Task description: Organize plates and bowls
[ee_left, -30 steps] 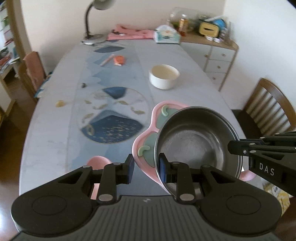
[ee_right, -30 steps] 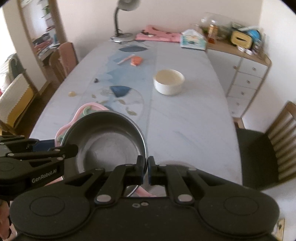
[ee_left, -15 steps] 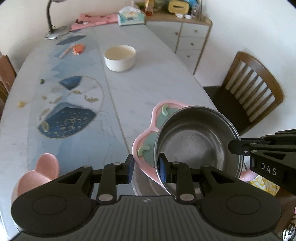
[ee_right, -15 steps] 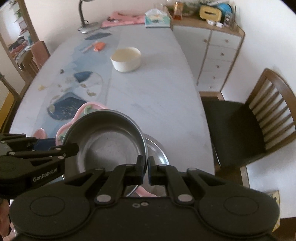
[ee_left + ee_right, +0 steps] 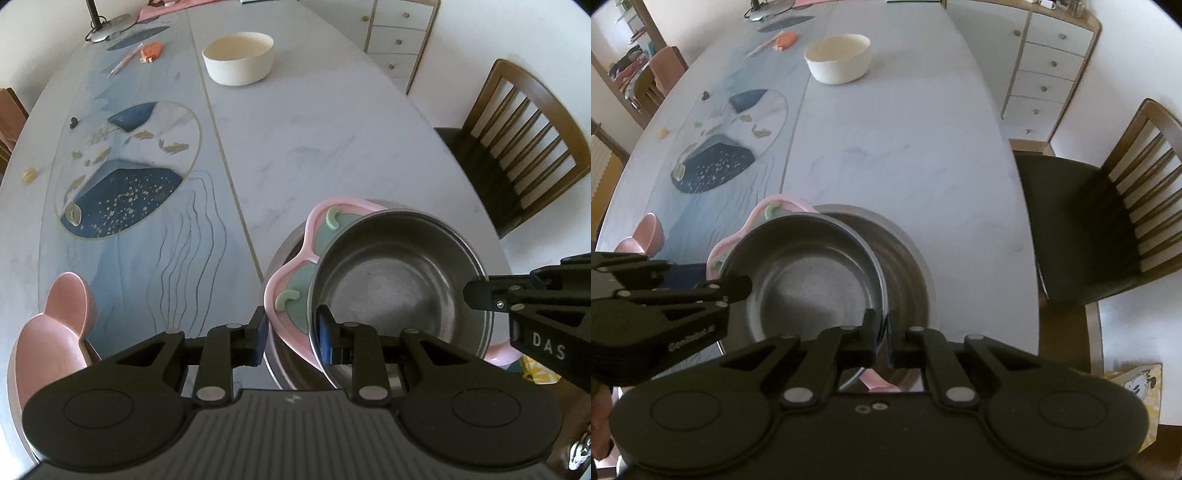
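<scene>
Both tongs gripped: left gripper point(image 5: 290, 334) pinched the pink heart-shaped plate point(image 5: 286, 273) together with the round steel bowl point(image 5: 399, 291); right gripper point(image 5: 881, 338) clamped that bowl's rim, above a steel plate point(image 5: 905, 258) on the marble table point(image 5: 332, 147).

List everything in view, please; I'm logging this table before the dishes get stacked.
Metal bowl: 1, silver, held above the stack, both grippers on its rim.
Pink plate: 1, pink with green sections, under the held bowl.
Metal basin: 1, grey, on the table's near edge beneath them.
Cream bowl: 1, off-white, far centre of the table.
Pink dish: 1, pink, near left edge.
Orange item: 1, far left.
Lamp base: 1, grey, far end.
Table: 1, pale marble, blue mat.
Chair: 1, brown, right.
Drawers: 1, white, far right.
Left gripper: black, clamping plate and bowl.
Right gripper: black, shut on the bowl's rim.
</scene>
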{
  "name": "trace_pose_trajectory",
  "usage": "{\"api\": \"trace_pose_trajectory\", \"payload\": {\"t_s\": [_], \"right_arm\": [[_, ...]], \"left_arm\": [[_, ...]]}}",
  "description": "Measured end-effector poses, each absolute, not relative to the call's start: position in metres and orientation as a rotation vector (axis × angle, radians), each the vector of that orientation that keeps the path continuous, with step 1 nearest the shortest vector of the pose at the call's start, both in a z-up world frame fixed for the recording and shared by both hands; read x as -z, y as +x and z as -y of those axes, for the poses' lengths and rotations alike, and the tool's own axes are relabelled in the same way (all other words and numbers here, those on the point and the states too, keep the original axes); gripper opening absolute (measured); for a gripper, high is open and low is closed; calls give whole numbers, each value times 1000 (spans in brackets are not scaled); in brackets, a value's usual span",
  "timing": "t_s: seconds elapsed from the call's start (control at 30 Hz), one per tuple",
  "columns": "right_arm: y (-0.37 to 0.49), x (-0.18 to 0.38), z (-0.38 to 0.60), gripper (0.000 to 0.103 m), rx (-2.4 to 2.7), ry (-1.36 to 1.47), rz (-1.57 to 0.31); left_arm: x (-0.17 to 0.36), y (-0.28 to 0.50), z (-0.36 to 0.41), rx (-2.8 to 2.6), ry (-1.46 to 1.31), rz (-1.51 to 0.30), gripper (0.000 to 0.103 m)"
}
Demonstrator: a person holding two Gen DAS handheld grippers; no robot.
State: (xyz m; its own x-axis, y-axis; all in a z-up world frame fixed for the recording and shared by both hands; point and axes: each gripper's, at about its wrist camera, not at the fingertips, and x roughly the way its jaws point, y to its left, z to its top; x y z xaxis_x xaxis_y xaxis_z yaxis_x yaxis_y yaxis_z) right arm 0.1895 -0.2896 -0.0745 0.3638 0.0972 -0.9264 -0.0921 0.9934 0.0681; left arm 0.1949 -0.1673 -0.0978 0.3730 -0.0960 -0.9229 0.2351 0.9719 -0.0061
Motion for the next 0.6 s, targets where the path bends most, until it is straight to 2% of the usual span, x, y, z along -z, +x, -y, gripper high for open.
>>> {"api": "trace_pose_trajectory", "payload": {"t_s": [0.6], "right_arm": [[200,94,290,7,-131,-8,-1239]], "left_arm": [[111,197,175,218,189,-1161,26]]}}
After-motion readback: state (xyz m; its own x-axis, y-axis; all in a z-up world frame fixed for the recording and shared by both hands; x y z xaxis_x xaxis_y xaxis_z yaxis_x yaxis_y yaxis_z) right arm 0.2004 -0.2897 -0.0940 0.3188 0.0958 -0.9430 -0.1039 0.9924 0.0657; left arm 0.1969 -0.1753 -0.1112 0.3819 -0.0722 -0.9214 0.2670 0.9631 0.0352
